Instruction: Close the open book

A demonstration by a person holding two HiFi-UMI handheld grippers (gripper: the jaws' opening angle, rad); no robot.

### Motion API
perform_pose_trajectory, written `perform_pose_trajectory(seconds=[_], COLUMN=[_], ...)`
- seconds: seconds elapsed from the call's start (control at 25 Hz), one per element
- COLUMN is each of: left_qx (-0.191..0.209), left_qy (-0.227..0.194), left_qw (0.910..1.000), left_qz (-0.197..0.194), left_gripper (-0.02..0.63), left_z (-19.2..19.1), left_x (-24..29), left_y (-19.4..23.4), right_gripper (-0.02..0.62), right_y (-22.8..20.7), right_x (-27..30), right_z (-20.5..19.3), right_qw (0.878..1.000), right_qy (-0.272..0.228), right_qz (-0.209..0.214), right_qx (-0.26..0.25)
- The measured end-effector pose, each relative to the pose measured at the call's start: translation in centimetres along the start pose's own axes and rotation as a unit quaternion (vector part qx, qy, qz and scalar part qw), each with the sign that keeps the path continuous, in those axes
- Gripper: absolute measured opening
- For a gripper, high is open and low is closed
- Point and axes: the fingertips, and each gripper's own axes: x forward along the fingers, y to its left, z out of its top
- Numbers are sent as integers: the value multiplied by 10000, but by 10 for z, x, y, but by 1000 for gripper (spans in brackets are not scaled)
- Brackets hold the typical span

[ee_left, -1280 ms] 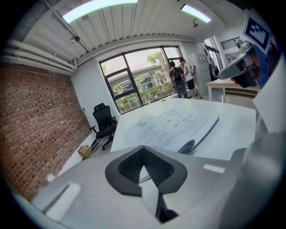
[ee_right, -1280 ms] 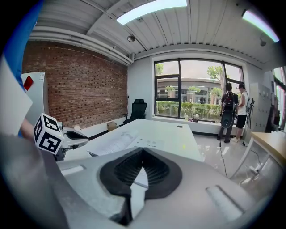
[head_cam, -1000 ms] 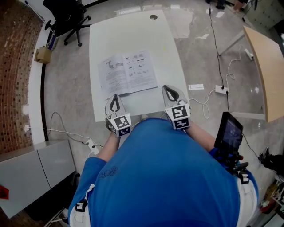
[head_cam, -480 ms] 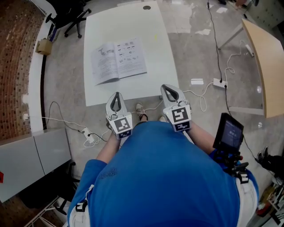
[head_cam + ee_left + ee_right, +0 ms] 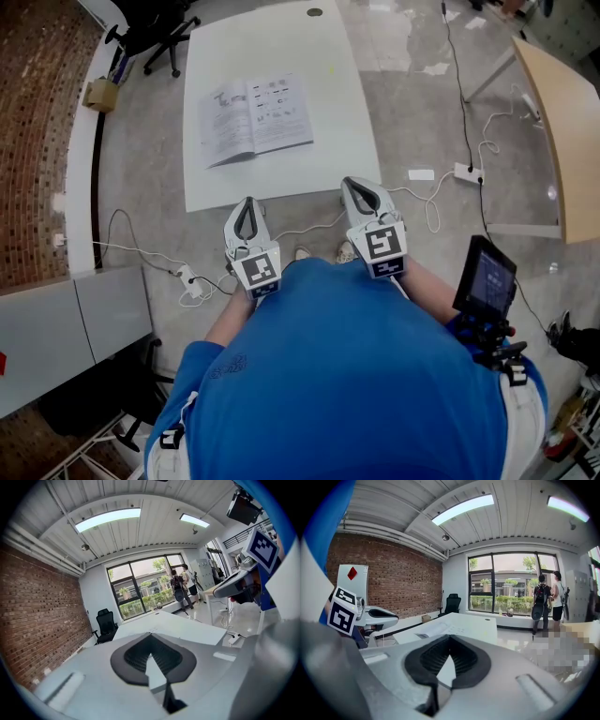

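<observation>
Head view: the book point(image 5: 255, 117) lies open and flat, pages up, on the left half of the white table point(image 5: 281, 42), close to its near edge. Nothing of the task is done yet, and no page is lifted. You hold both tools close to your body, over the floor short of the table edge and well apart from the book. The left gripper point(image 5: 247, 202) has its jaws pressed together with nothing between them; the left gripper view shows the pads meeting at the tip point(image 5: 150, 635). It's the same for the right gripper point(image 5: 354, 186): jaws together and empty, with the book point(image 5: 433, 628) visible far ahead on the tabletop. What's left, as I judge it, is everything: reach to the table, get one side of the book up, fold it over onto the other and press it flat.
</observation>
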Motion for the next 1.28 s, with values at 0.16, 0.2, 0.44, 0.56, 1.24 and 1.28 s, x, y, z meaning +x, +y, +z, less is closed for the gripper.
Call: perform_pose_trajectory(seconds=[0.16,0.2,0.44,0.56,1.24,1.28], left_qx=[-41,-51,-93,-114,-152,-152], left_qy=[-135,-158,-248,-272,-223,-216], left_qw=[9999,9998,9993,9991,9988,9988], left_qz=[-98,-117,-245,-310,-414,-417], left_gripper=[6,6,6,7,6,6], left_z=[7,7,2,-2,-17,-18], left_x=[-5,-6,-9,-9,-13,-13], left_y=[10,12,20,22,40,41], right_gripper=[3,3,3,3,3,3], right_y=[12,16,32,38,62,62], right_x=[-1,-1,1,4,15,15], right_z=[7,8,12,12,19,19], right_qw=[9999,9999,9997,9996,9995,9995], right_qy=[-17,-20,-32,-32,25,25], right_qz=[-126,-143,-255,-294,-287,-280], right_qx=[60,58,39,5,-99,-108])
